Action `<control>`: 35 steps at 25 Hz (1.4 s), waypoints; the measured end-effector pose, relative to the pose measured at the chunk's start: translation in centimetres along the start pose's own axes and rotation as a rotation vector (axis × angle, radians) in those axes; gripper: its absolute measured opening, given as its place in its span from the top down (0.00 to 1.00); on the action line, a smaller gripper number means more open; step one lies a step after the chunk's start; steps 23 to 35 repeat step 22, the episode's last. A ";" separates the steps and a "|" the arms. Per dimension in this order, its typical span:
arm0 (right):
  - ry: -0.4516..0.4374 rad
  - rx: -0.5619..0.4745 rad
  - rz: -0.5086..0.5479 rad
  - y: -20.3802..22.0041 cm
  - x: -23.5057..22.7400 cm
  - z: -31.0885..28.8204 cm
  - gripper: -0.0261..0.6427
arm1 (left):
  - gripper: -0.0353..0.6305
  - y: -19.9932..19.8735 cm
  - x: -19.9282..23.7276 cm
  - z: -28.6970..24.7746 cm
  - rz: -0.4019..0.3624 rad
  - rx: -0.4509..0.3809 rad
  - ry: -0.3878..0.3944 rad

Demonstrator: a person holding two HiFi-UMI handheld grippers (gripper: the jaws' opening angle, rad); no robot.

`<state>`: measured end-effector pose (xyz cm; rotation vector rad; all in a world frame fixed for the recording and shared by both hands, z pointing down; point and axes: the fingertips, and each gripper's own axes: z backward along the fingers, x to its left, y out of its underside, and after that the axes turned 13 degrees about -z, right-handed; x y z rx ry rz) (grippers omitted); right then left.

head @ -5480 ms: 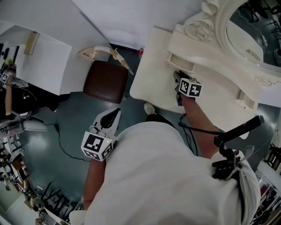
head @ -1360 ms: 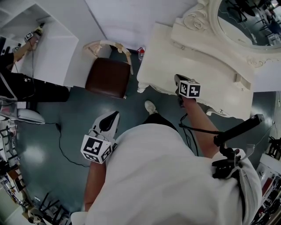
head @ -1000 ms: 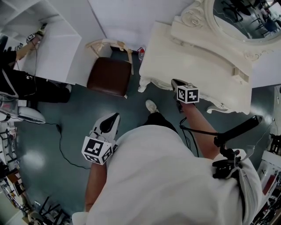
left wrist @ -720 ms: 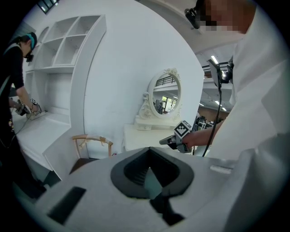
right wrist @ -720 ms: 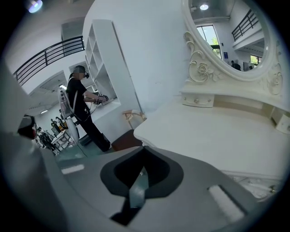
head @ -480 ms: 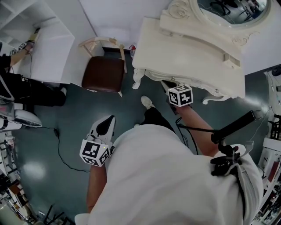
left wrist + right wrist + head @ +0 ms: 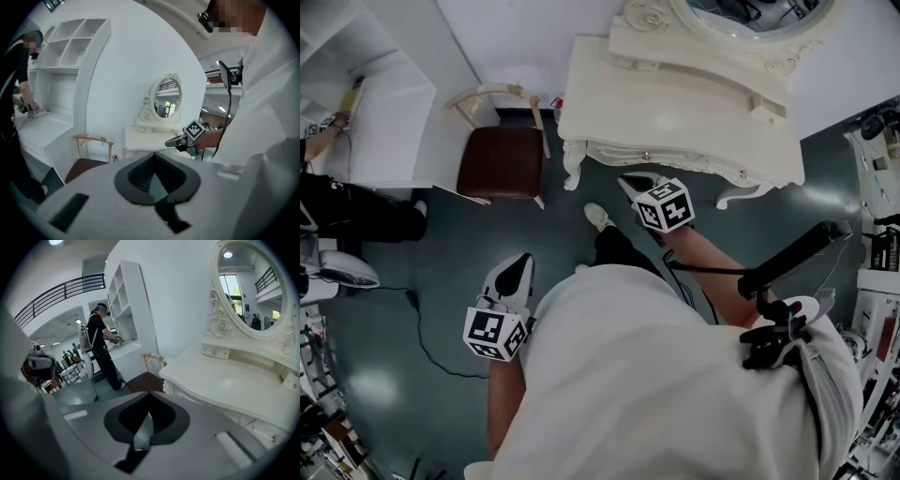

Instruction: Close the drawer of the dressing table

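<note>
While cream dressing table (image 7: 675,98) is seen at far side of room, its drawer (image 7: 649,156) is shown flush with carved front, knob visible. Right gripper (image 7: 626,181) is held near that front, not touching, jaws clenched on nothing. Left gripper (image 7: 522,262) is held over green floor (image 7: 412,244), nearer and well to left, jaws likewise pressed together, empty. Brown-seated chair (image 7: 500,161) is set just left of table; oval mirror (image 7: 741,7) is mounted at table's far edge.
</note>
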<state>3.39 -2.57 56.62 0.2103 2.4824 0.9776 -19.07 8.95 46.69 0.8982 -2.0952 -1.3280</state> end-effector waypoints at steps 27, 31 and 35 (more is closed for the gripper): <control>0.012 -0.022 0.020 6.3 2.1 9.4 0.96 | 0.94 1.6 -6.4 0.8 -0.020 0.034 0.124; 0.012 -0.022 0.020 6.3 2.1 9.4 0.96 | 0.94 1.6 -6.4 0.8 -0.020 0.034 0.124; 0.012 -0.022 0.020 6.3 2.1 9.4 0.96 | 0.94 1.6 -6.4 0.8 -0.020 0.034 0.124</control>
